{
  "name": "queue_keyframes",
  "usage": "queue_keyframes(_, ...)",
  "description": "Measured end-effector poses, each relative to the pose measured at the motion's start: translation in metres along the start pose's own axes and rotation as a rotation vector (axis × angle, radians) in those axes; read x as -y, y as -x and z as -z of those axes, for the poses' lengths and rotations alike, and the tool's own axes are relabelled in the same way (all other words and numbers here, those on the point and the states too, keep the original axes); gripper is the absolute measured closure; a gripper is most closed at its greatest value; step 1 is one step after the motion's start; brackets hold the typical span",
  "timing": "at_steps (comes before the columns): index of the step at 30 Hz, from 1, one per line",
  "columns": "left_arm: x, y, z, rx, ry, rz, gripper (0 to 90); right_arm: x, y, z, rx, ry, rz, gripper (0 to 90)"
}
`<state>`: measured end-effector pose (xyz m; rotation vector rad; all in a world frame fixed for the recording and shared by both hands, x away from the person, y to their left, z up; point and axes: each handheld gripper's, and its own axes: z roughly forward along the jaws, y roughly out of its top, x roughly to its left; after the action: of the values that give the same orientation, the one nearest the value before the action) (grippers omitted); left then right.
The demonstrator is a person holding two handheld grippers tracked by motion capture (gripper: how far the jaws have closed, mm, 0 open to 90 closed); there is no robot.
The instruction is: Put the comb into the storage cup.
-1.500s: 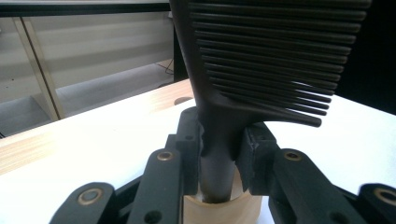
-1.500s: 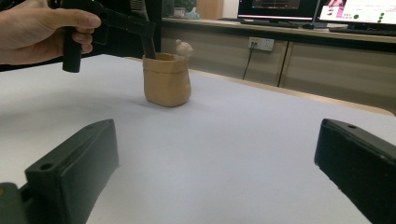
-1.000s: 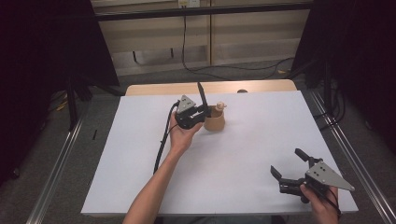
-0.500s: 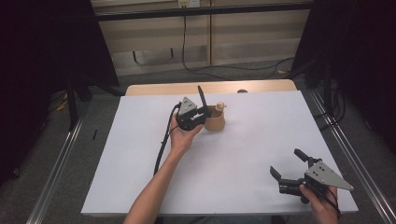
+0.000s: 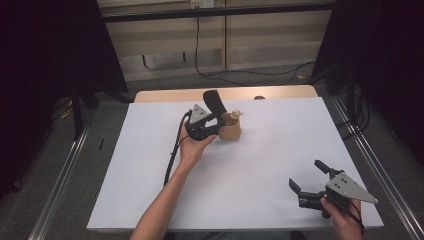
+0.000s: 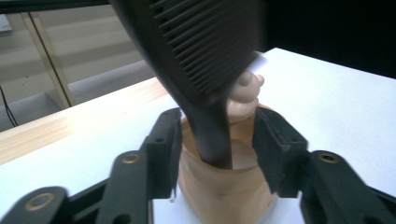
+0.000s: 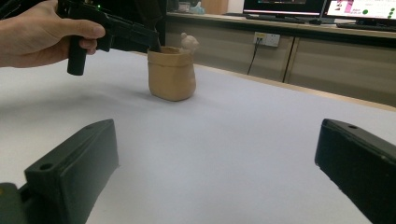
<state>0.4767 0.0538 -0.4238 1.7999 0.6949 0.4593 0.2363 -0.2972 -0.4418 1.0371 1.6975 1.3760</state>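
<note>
comb [image 6: 201, 51], black with fine teeth, stands handle-down in a tan pot [image 5: 230, 131] near the far middle of the white table [image 5: 280, 150]; its toothed end leans up and out over the pot's rim. a small pale figure [image 6: 246, 88] sits on the pot's far edge, just behind the comb. no brand, label or lettering can be read on the comb or the pot.

left gripper [image 6: 217, 140] is level with the pot's mouth, its jaws on either side of the comb's handle with a gap showing on both sides; they have just been opening and the pads press on nothing. right gripper [image 5: 308, 176] is held low over the near right corner of the table, well apart from the pot, jaws spread wide with nothing between them.

screens [image 7: 327, 7] glow on a counter behind the table in the right gripper view, but their writing is too small to read.
</note>
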Motion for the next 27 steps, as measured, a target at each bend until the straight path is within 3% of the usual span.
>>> queue_keyframes(5,0.002,-0.001,0.004,-0.027,0.003,0.016,34.4,0.0,-0.001,0.0,-0.001,-0.002,-0.001,0.0)
queue_keyframes(7,0.002,-0.003,0.005,-0.029,0.007,0.006,27.3,0.0,0.0,0.0,-0.001,-0.002,0.002,0.0)
queue_keyframes(10,0.002,-0.003,0.007,-0.019,0.011,0.0,23.4,0.0,0.0,0.0,-0.001,-0.001,-0.001,0.0)
queue_keyframes(16,0.006,-0.009,0.01,-0.033,0.012,0.032,11.1,0.0,0.0,0.0,-0.004,0.003,-0.003,0.0)
queue_keyframes(22,0.008,-0.012,0.016,-0.025,0.038,0.055,6.7,0.0,0.0,-0.001,-0.005,0.0,-0.001,0.0)
queue_keyframes(24,0.008,-0.013,0.019,-0.033,0.042,0.035,6.1,0.0,0.0,0.0,-0.002,0.0,-0.001,0.0)
queue_keyframes(27,0.007,-0.013,0.024,-0.032,0.059,0.04,4.5,0.0,0.001,0.0,-0.001,0.001,-0.004,0.0)
